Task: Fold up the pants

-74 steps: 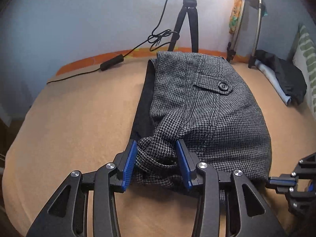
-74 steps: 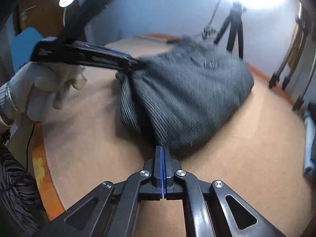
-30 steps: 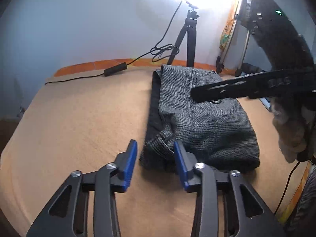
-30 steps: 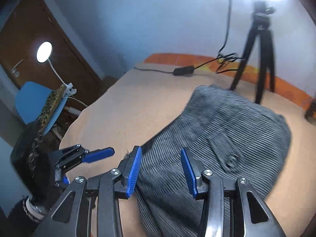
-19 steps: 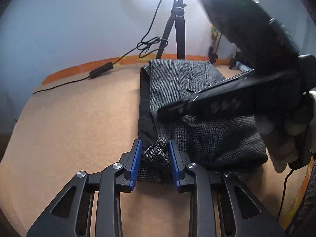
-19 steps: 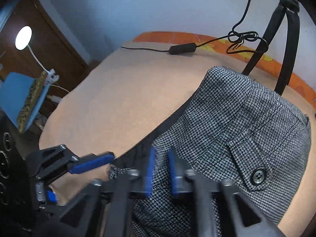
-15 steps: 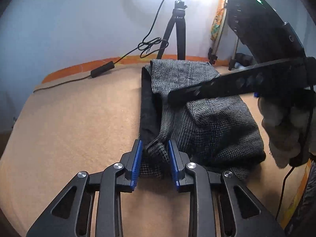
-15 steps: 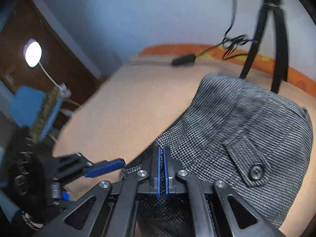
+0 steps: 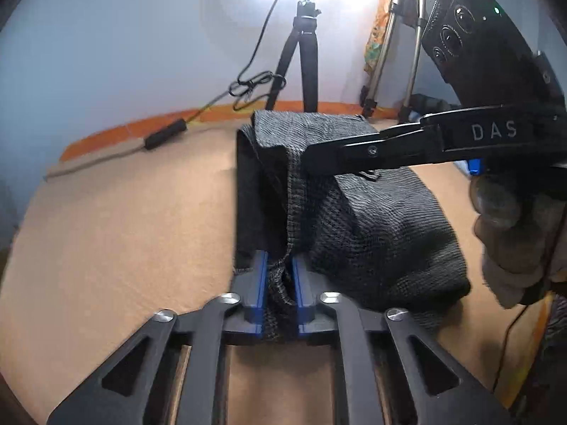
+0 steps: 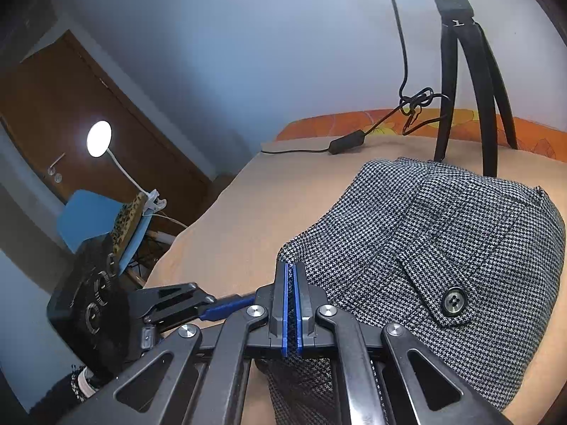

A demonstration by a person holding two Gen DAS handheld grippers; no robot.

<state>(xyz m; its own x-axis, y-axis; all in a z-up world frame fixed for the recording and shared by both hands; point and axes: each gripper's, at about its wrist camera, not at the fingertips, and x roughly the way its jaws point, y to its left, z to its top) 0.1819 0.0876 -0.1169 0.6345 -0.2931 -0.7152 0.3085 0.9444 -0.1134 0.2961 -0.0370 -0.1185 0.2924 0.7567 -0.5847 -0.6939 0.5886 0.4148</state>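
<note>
Grey houndstooth pants (image 9: 372, 219) lie folded in a bundle on the tan bed cover (image 9: 124, 233). My left gripper (image 9: 278, 294) is shut on a bunched near edge of the pants. My right gripper (image 9: 304, 157) reaches in from the right and pinches the fabric further back. In the right wrist view the right gripper (image 10: 291, 304) is shut on a fold of the pants (image 10: 443, 241), beside a buttoned pocket flap (image 10: 436, 283). The left gripper (image 10: 226, 308) shows low at the left.
A black tripod (image 9: 301, 60) and a cable with an inline switch (image 9: 164, 138) stand at the far edge of the bed. Metal stand legs (image 9: 389, 53) are at the back right. A door, lamp (image 10: 99, 138) and blue chair (image 10: 95, 219) are off the bed's left side.
Both grippers went from open to shut on the pants. The left one closed on the near edge; the right one moved over the bundle and pinched a fold, pulling it up.
</note>
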